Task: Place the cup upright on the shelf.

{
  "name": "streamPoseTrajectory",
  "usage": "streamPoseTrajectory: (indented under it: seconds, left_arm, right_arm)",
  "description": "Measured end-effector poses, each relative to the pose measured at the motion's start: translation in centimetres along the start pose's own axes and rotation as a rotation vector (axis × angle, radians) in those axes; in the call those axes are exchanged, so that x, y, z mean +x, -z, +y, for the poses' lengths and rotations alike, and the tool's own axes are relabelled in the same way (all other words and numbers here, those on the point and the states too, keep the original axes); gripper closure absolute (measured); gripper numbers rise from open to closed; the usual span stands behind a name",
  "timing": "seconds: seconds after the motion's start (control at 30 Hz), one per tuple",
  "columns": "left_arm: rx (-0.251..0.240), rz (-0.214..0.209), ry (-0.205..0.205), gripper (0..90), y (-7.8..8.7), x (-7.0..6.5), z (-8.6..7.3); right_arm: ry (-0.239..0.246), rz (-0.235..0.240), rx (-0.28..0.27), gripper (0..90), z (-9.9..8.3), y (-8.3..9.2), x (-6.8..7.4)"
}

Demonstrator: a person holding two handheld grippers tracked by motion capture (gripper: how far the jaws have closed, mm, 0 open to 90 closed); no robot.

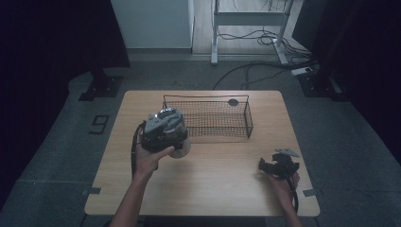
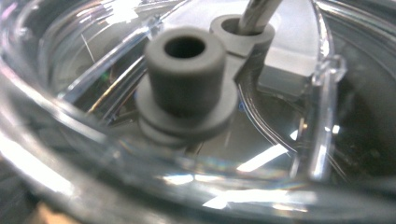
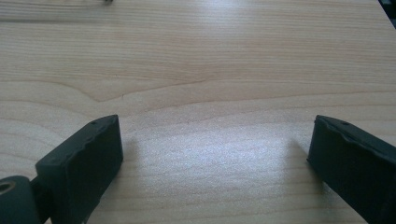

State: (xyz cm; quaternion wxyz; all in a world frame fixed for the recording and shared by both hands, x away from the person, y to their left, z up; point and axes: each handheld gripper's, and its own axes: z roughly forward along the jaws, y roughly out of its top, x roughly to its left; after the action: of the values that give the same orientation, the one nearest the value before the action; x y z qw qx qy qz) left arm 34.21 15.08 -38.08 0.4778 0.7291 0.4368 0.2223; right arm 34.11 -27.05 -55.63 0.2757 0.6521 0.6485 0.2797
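My left gripper [image 1: 174,142] is held above the table's left half, just in front of the wire basket [image 1: 248,120]. It grips a clear round plastic piece [image 1: 181,150] that hangs under it. Seen from the left gripper view, this clear piece [image 2: 65,135] is very close, with curved walls, a grey cylindrical hub [image 2: 184,79] in its middle and a metal rod [image 2: 258,13] in a grey ring behind. Its own jaws are hidden there. My right gripper [image 1: 265,165] rests low at the table's right front, open [image 3: 215,154], with bare wood between its black fingers [image 3: 86,154].
The basket is dark, rectangular and holds nothing I can see. A small dark round spot [image 1: 233,101] lies by its far rim. The wooden table [image 1: 213,189] ends close to the right hand. Cables and a metal stand [image 1: 215,42] are on the floor behind.
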Motion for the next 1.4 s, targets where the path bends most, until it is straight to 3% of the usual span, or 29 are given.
streamPoseTrajectory:
  seconds: [0.13,0.73,1.4]
  left_arm:
    - [0.002,-0.002,0.010,3.6,-0.3,0.3,0.2]
    - [-0.002,0.022,-0.026,3.6,-1.1,0.4,2.1]
    - [0.011,0.046,-0.037,3.6,-3.6,0.8,4.6]
  right_arm:
    - [0.000,0.000,0.001,2.8,0.0,0.0,0.0]
    - [0.002,0.001,0.000,3.0,0.0,0.0,0.0]
    - [0.001,0.002,-0.002,3.1,0.0,0.0,0.0]
